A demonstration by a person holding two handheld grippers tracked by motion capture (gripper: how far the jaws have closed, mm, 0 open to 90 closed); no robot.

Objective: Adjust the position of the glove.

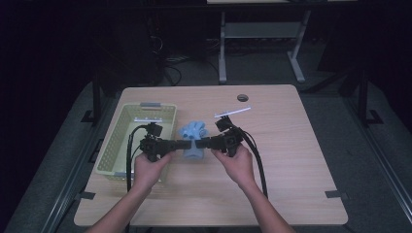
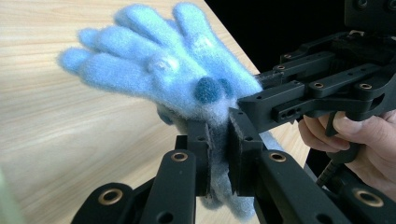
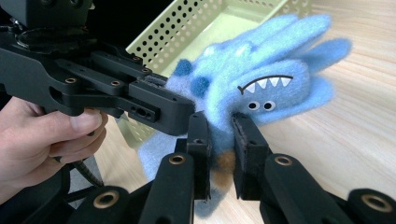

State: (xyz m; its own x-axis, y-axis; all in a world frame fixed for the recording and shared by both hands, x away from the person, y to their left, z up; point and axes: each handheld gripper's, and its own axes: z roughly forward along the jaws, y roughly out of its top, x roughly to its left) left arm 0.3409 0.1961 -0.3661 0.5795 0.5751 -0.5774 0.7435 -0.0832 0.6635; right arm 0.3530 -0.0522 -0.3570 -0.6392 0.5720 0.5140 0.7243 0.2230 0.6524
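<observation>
Pinching the blue glove (image 1: 193, 141) from opposite sides — left tool (image 2: 217, 154) and right tool (image 3: 220, 149) both clamped on it — basket (image 1: 116, 145) lies just left.

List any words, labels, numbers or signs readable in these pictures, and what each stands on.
None can be read.
The blue glove carries a stitched toothy mouth and two eyes, no lettering.
The green basket has pale strips on its rim, too small to tell any print.
The white strip on the table looks blank.
</observation>
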